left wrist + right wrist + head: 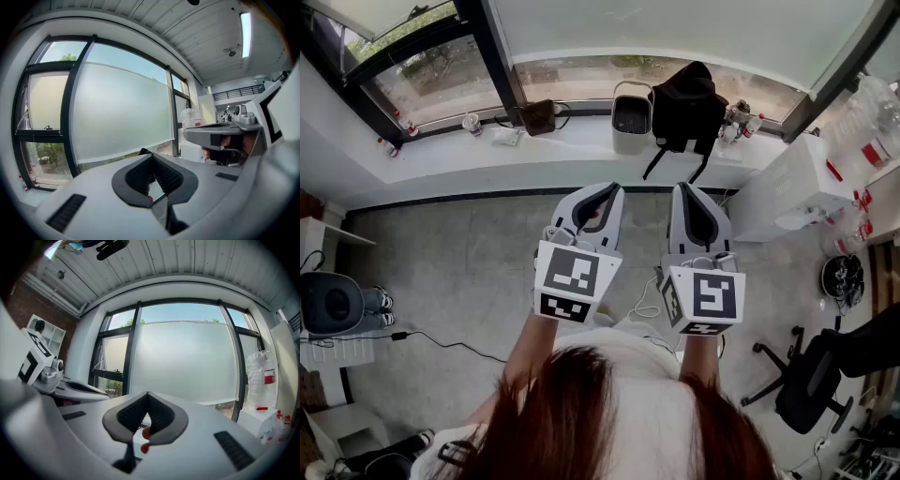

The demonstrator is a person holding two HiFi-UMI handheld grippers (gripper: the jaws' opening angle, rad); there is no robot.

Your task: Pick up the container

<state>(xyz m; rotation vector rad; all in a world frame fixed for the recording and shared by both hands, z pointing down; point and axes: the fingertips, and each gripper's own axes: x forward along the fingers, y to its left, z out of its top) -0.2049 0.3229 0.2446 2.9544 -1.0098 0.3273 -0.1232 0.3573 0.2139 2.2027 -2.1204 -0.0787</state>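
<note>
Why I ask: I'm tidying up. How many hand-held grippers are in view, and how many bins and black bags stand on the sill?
Hand-held grippers: 2 (left hand-held gripper, right hand-held gripper)
White bin: 1
Black bag: 1
Total: 4

We are looking down at a white window ledge [572, 148] carrying a white container [631, 117], a black bag [686, 103] just beside it and a cup [472, 123] well apart — the grey floor [459, 262] below is bearing an office chair [806, 380].
</note>
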